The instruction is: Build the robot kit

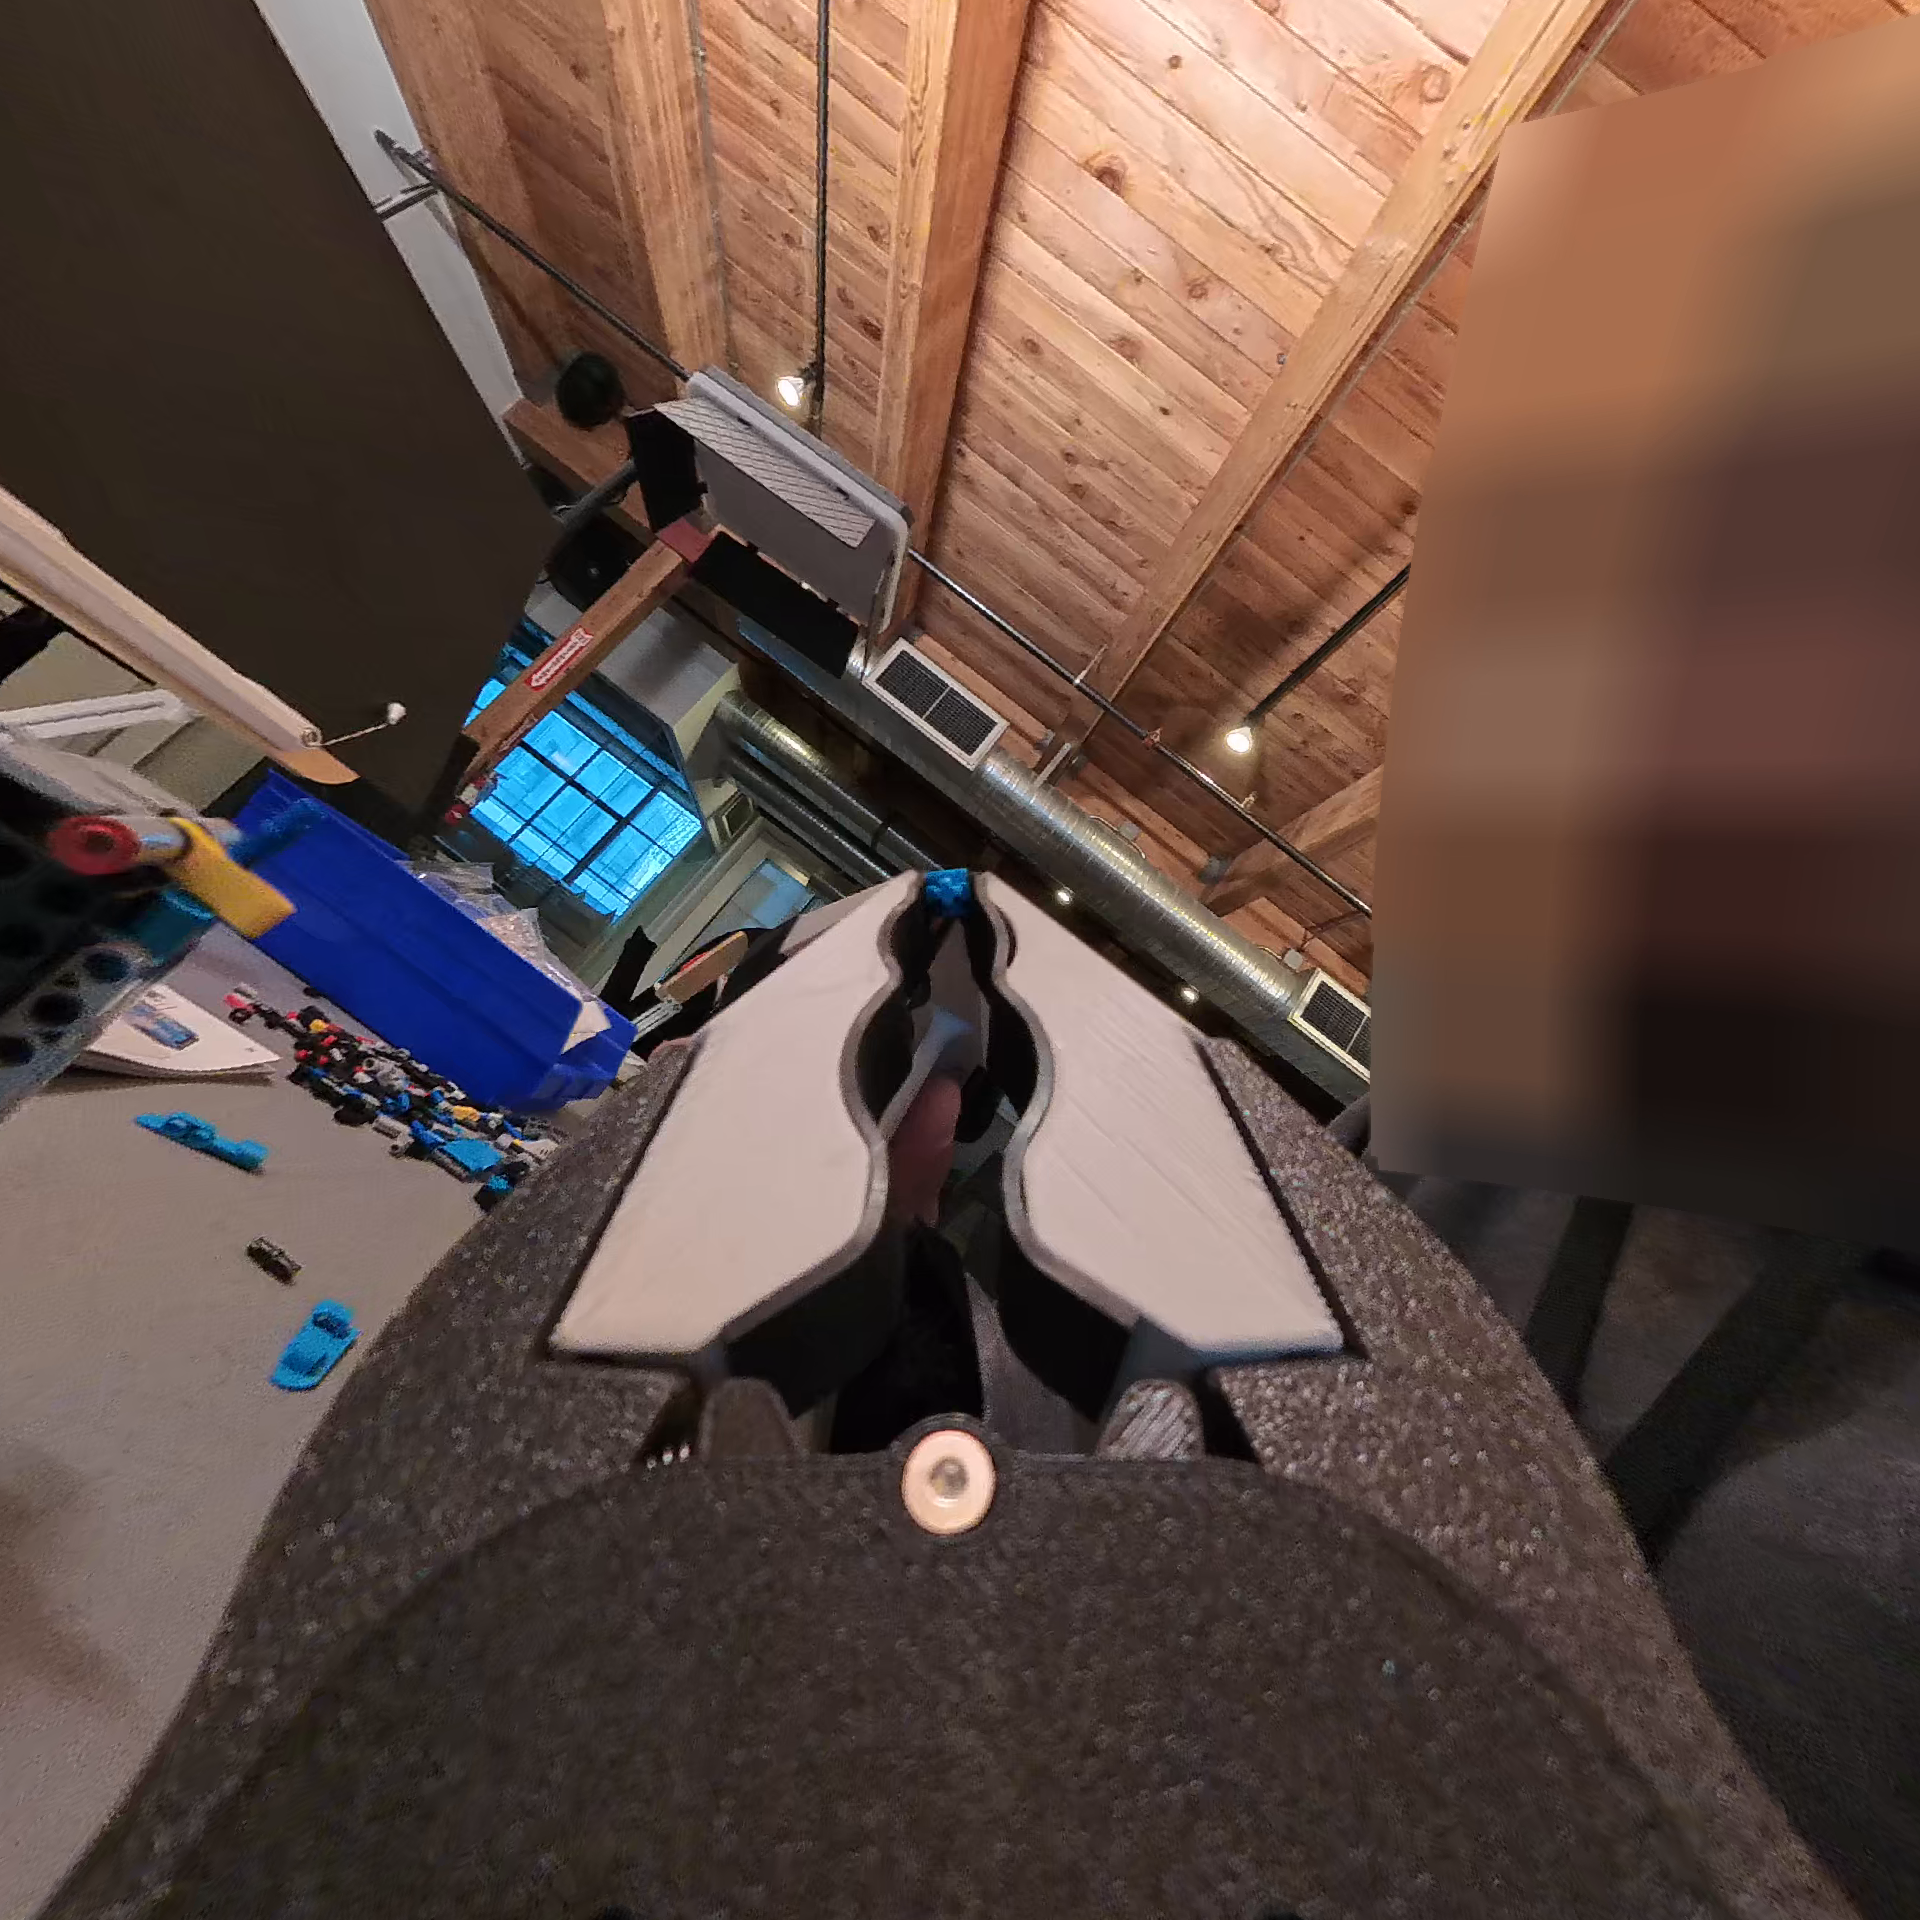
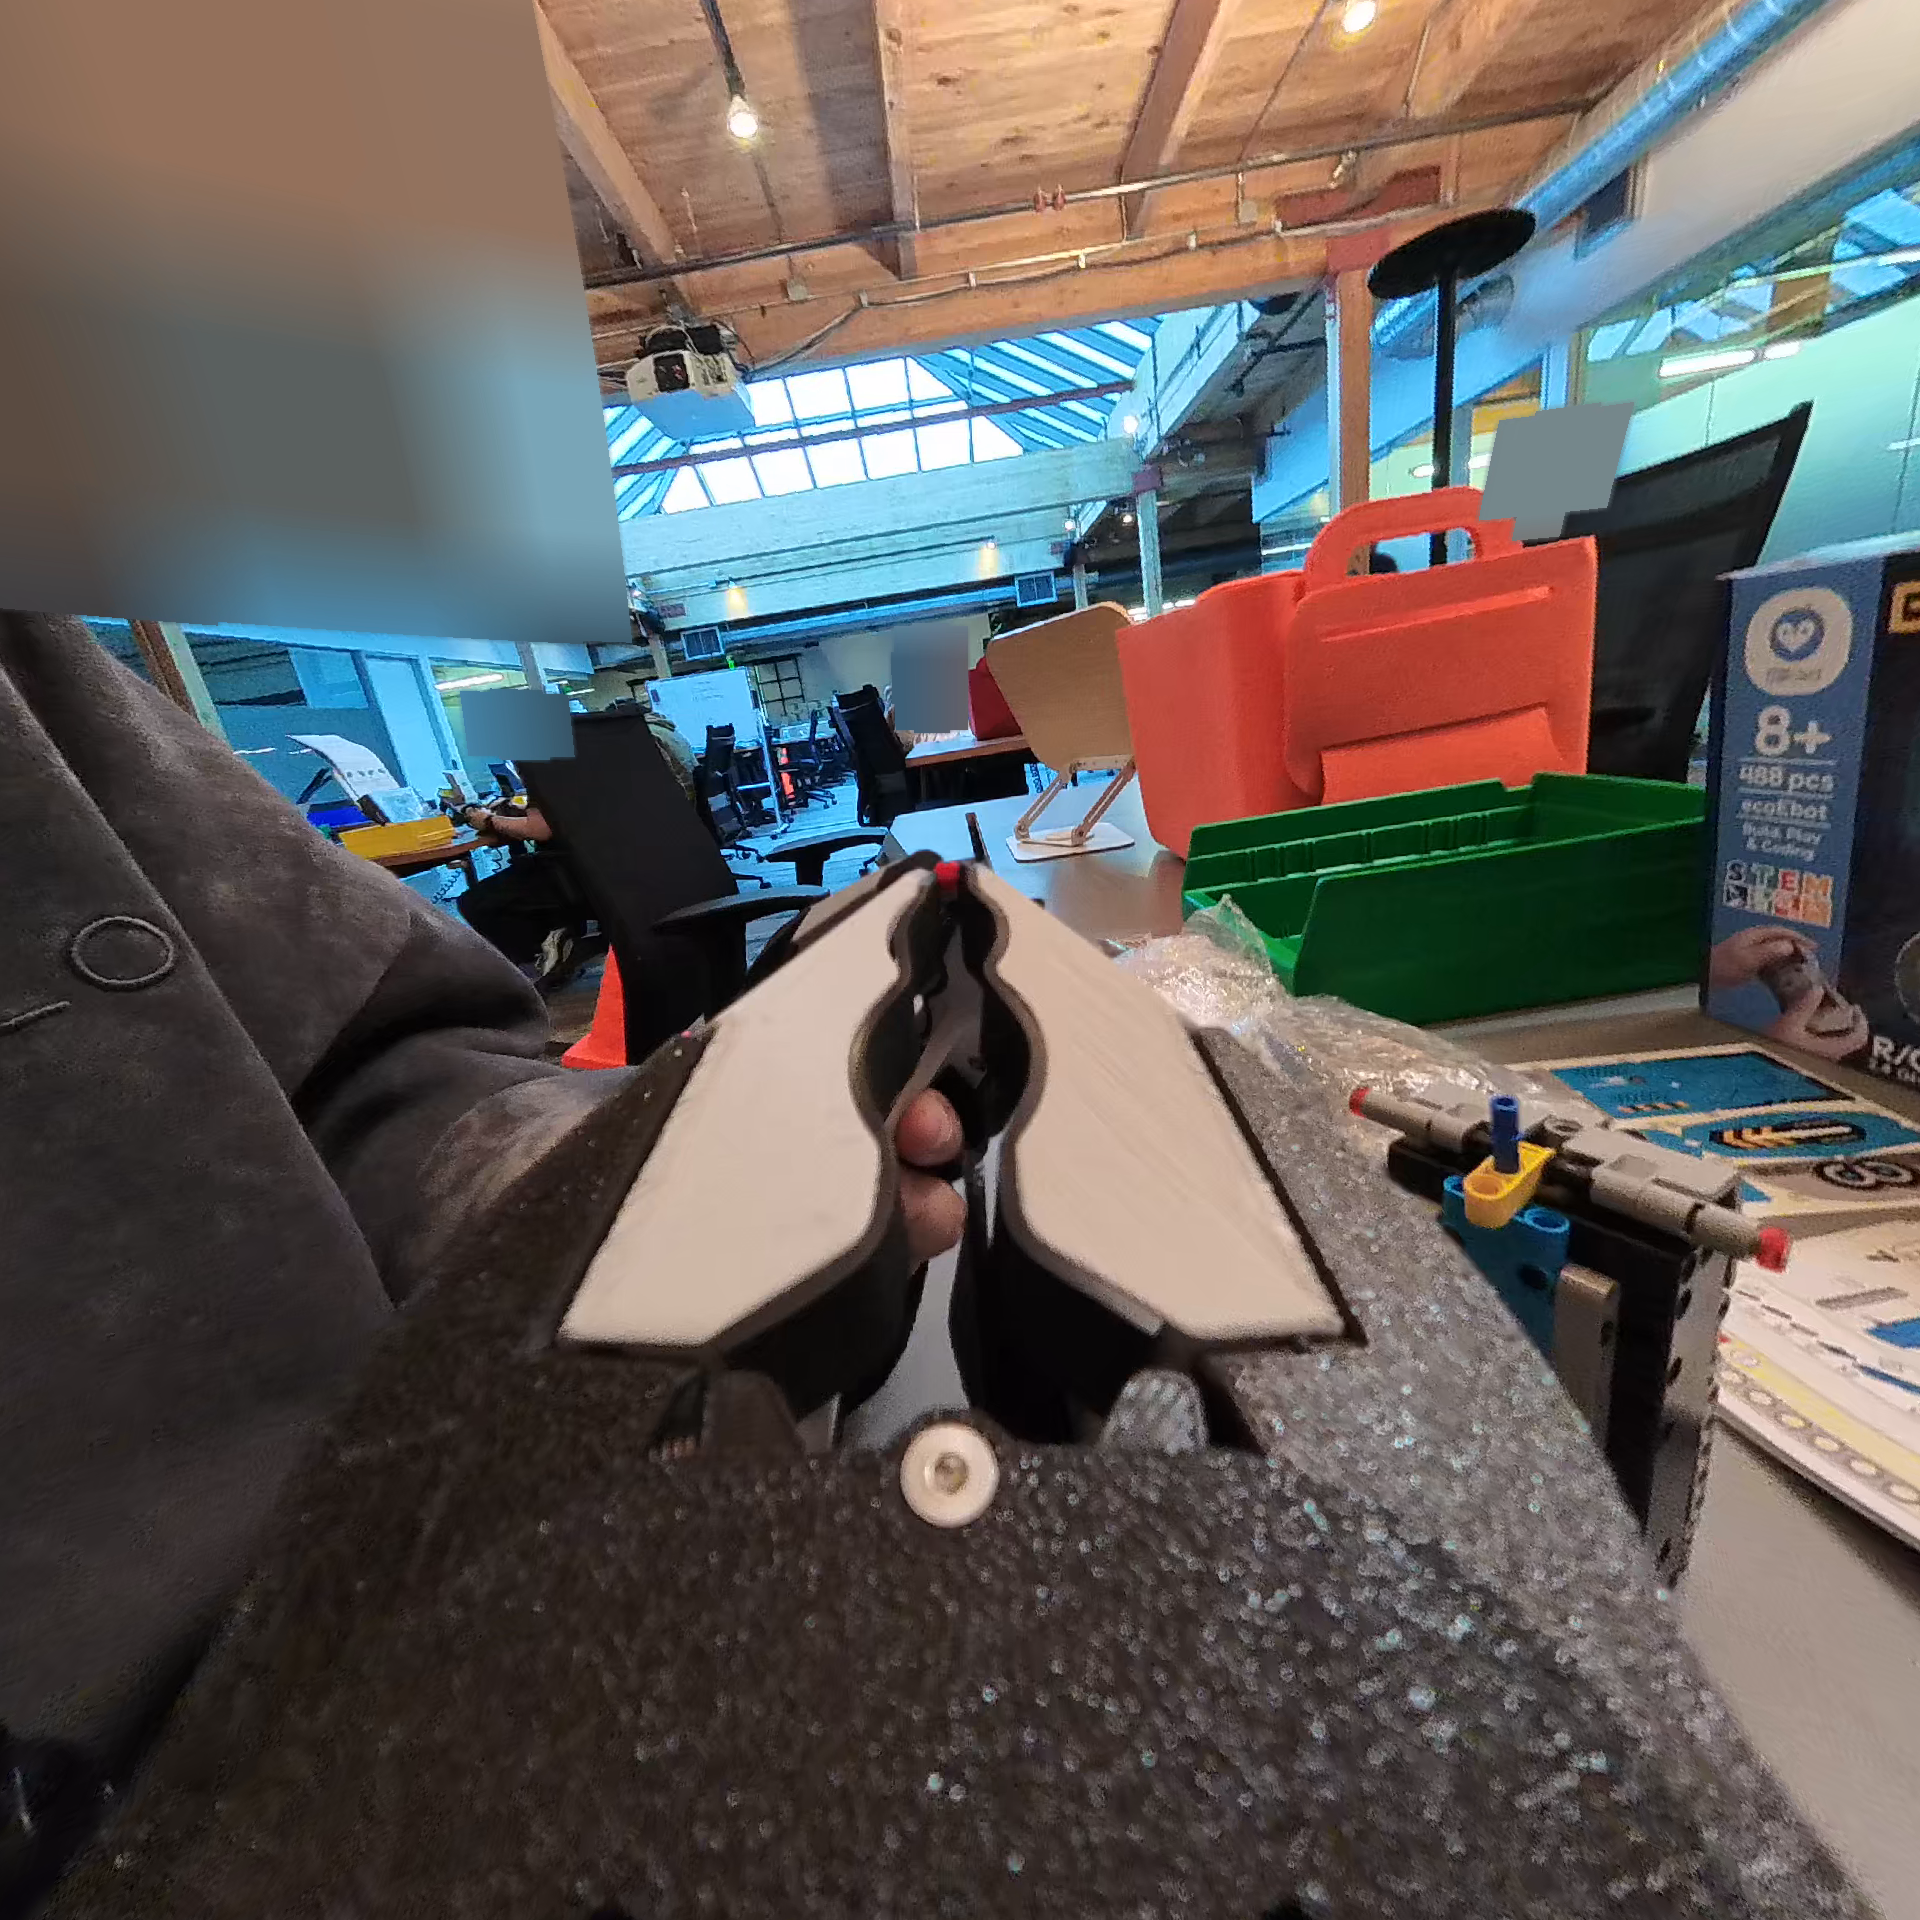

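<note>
My left gripper is shut on a small blue toy-brick piece pinched at its fingertips, and it is lifted and tilted up toward the wooden ceiling. My right gripper is shut on a small red piece at its tips, held in the air in front of a person in a grey jacket. A part-built black, blue, grey and yellow brick model stands on the table to the right of the right gripper; it also shows at the left edge of the left wrist view.
A pile of small loose pieces, single blue parts, a booklet and a blue bin lie on the grey table. A green bin, orange case, toy box, instruction sheets and plastic wrap are right. My left and right fingertips are right by each other.
</note>
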### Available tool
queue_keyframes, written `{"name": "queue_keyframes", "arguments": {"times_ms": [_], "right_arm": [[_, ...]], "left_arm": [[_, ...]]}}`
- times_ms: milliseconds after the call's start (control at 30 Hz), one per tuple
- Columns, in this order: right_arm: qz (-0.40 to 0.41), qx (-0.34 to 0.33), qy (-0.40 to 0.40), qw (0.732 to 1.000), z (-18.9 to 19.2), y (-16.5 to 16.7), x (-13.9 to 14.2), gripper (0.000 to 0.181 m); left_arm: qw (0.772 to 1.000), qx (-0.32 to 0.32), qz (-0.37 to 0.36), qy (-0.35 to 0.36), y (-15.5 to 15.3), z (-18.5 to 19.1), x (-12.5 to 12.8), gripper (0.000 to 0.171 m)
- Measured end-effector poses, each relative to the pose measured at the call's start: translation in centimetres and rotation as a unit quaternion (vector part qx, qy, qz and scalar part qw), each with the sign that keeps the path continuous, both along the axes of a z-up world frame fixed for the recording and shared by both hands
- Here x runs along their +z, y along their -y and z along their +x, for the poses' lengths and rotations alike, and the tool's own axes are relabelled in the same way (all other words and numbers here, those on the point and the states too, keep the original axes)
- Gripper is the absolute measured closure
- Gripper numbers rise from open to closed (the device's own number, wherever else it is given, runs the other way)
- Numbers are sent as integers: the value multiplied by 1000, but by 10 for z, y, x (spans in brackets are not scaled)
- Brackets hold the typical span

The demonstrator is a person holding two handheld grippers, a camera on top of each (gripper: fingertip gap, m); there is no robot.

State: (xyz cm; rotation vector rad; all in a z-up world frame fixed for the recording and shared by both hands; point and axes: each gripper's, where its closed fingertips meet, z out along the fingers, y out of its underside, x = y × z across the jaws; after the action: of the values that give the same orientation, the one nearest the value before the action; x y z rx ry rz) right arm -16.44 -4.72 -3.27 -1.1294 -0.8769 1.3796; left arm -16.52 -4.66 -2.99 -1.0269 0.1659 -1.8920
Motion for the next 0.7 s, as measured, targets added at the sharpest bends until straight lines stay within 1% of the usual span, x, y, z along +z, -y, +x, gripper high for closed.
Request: {"name": "queue_keyframes", "arguments": {"times_ms": [167,267,700], "right_arm": [[-24,-1,11,1000,0,-6,-5,178],[-40,11,8,999,1,-7,-6,178],[-58,26,1,998,2,-7,-6,173]], "left_arm": [[1000,6,-13,-13,-6,0,-5,165],[1000,6,-14,-17,-7,0,-6,165],[999,11,-13,-27,-8,1,-8,165]]}}
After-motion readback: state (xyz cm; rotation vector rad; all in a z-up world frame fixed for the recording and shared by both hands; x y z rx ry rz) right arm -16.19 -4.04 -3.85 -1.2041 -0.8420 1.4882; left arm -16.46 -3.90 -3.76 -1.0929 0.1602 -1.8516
